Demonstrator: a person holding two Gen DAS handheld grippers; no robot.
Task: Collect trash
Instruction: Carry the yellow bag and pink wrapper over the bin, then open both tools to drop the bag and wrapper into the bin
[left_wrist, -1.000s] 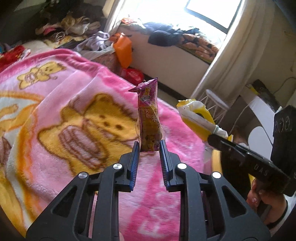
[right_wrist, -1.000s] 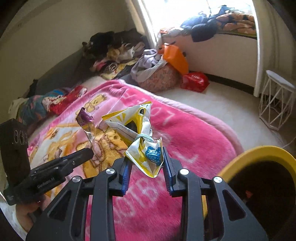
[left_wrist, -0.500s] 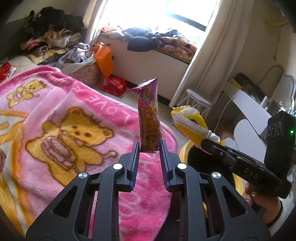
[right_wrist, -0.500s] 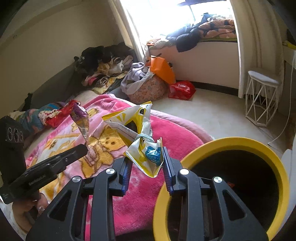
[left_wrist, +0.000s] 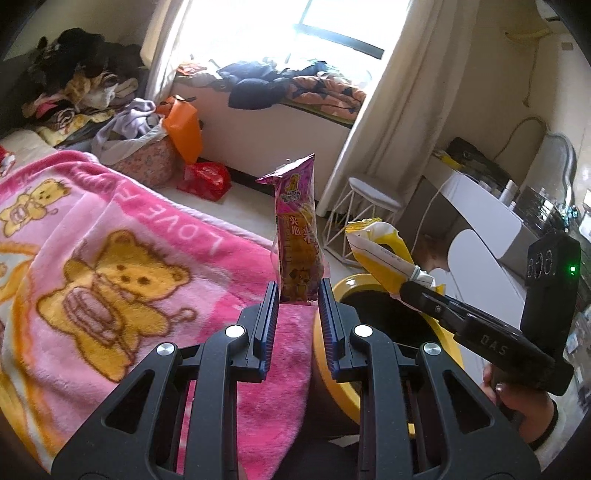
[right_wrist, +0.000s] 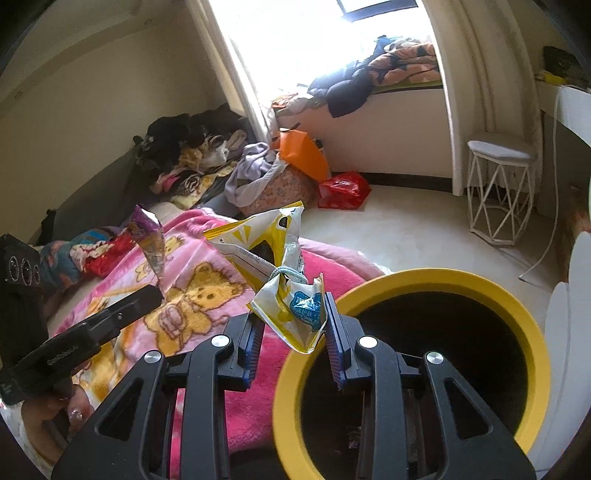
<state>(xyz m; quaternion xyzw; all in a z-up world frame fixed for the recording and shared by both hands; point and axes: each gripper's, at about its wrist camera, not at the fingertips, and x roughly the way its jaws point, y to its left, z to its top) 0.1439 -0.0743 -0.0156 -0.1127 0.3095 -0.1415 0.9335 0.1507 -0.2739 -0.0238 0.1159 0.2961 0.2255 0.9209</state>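
A purple snack wrapper is clamped by the left gripper, a yellow packet by the right gripper at the yellow bin's near-left rim; neither is dropped in yet.

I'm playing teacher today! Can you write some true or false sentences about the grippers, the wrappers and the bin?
1. The left gripper holds a purple wrapper. True.
2. The right gripper is empty. False: it grips a yellow wrapper.
3. The bin has a yellow rim. True.
4. The purple wrapper lies flat on the blanket. False: it stands upright in the gripper.
5. The yellow wrapper is already inside the bin. False: it is held at the rim.
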